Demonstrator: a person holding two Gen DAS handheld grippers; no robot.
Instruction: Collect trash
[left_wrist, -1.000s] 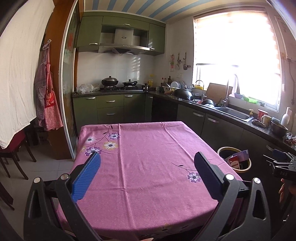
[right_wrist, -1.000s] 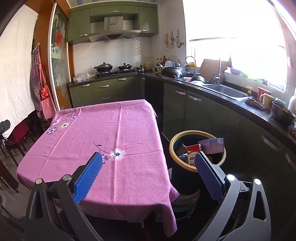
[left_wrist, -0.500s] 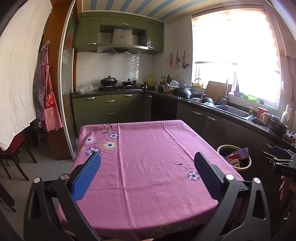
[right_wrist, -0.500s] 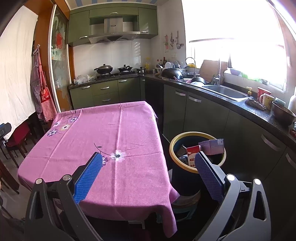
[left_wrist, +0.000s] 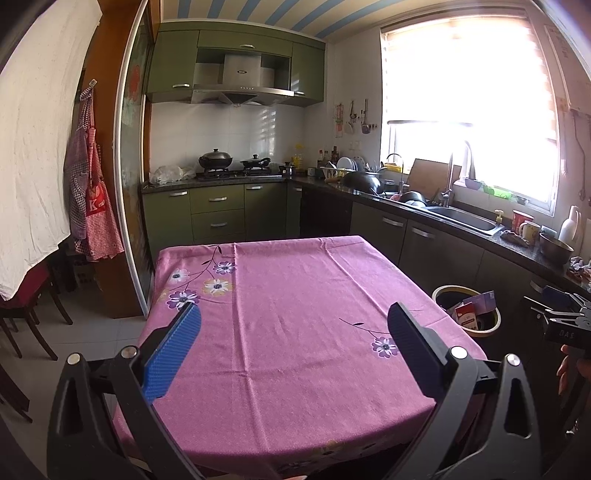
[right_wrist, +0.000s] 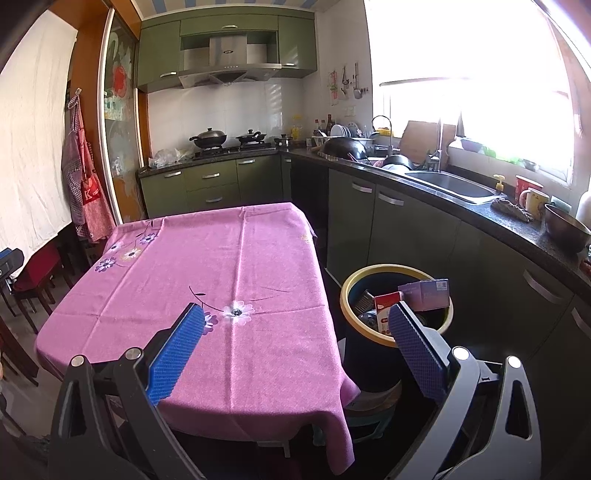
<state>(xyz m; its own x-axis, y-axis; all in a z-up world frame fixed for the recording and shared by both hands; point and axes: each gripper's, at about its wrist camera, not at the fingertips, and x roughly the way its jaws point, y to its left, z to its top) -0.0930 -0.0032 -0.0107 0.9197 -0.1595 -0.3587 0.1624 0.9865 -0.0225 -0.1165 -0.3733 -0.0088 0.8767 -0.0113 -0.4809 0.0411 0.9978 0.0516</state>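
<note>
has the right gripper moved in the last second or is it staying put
Yes. The right gripper has backed away slightly and tipped up: the trash bin and pink table sit a little lower in its view.

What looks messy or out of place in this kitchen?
Mostly the trash bin beside the table: a purple box and red-and-white carton poke up past its yellow rim. Nothing looks spilled, and the pink tablecloth lies flat.

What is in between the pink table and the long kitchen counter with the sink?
The yellow-rimmed dark trash bin stands on the floor there, holding a red-and-white carton and a purple box. The right wrist view shows it best.
</note>
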